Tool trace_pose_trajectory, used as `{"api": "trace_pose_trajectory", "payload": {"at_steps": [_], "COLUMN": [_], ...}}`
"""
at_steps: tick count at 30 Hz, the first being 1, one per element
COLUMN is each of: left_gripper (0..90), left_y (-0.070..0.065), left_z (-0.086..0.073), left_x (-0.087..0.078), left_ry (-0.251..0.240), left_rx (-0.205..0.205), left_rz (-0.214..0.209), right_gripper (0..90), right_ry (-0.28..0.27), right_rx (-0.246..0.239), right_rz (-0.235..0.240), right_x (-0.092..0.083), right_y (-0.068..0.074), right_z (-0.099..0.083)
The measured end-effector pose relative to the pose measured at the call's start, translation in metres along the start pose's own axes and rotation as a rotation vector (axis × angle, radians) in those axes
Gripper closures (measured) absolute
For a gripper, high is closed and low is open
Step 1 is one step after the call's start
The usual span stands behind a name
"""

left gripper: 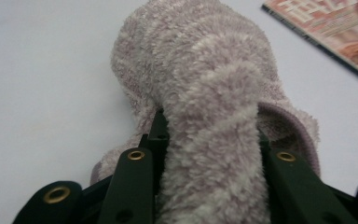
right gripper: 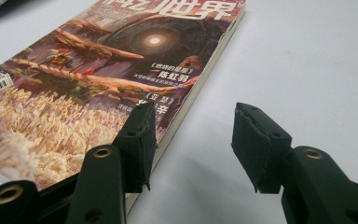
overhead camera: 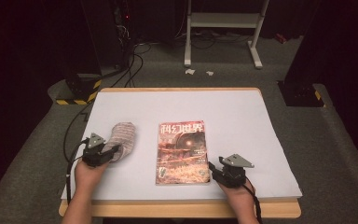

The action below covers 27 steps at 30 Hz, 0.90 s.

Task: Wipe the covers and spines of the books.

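Risk 1: the left gripper (overhead camera: 106, 154) has its jaws pinching just a bunched fold of the fuzzy sock (left gripper: 205, 93). The pile is soft and squashy, so on a lift the fold could prob. slide out, or the sock could hang lopsided and drag across the tabletop (overhead camera: 242, 112).

Risk 2: the right gripper (right gripper: 193, 147) sits at the magazine (overhead camera: 182, 151), near-right corner, jaws spread w/ nothing between them. One jaw overlaps the cover edge, the other is over bare tabletop just right of the spine. Closing from here would likely nip only the corner, bending the cover or nudging the magazine sideways.

Layout rel. to the magazine: the sock lies left of it, near but apart, w/ its near end up between the left jaws; the right gripper is at its lower-right corner.
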<state>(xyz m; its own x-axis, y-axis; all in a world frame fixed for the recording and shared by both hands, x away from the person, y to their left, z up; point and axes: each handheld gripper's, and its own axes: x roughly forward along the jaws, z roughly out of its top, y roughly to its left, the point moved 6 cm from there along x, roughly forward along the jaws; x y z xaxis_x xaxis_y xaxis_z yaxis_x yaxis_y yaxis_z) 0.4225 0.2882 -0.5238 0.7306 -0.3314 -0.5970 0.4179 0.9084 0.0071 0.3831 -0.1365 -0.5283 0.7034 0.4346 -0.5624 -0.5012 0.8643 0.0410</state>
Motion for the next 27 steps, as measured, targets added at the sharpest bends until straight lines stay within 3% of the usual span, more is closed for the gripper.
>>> {"api": "trace_pose_trajectory", "payload": {"at_steps": [6,22,25,26,27], "left_gripper": [65.6,65.3,65.3,65.3,65.3], "left_y": [-0.017,-0.083,-0.095,-0.099,-0.102], "left_z": [0.007,0.020,0.021,0.022,0.022], "left_x": [-0.004,-0.001,-0.002,-0.001,-0.001], "left_ry": [-0.035,-0.059,-0.063,-0.065,-0.064], "left_rx": [0.005,0.126,0.146,0.152,0.156], "left_rz": [-0.069,-0.189,-0.204,-0.206,-0.208], "right_gripper": [50.2,44.2,43.5,42.9,42.9], "right_ry": [-0.010,-0.034,-0.030,-0.017,-0.017], "right_rx": [0.005,-0.006,-0.014,-0.043,-0.043], "right_rz": [-0.008,-0.041,-0.040,-0.049,-0.049], "right_x": [-0.002,-0.009,-0.010,-0.013,-0.013], "right_y": [-0.004,-0.023,-0.028,-0.032,-0.032], "right_z": [0.000,0.000,0.002,0.002,0.002]}}
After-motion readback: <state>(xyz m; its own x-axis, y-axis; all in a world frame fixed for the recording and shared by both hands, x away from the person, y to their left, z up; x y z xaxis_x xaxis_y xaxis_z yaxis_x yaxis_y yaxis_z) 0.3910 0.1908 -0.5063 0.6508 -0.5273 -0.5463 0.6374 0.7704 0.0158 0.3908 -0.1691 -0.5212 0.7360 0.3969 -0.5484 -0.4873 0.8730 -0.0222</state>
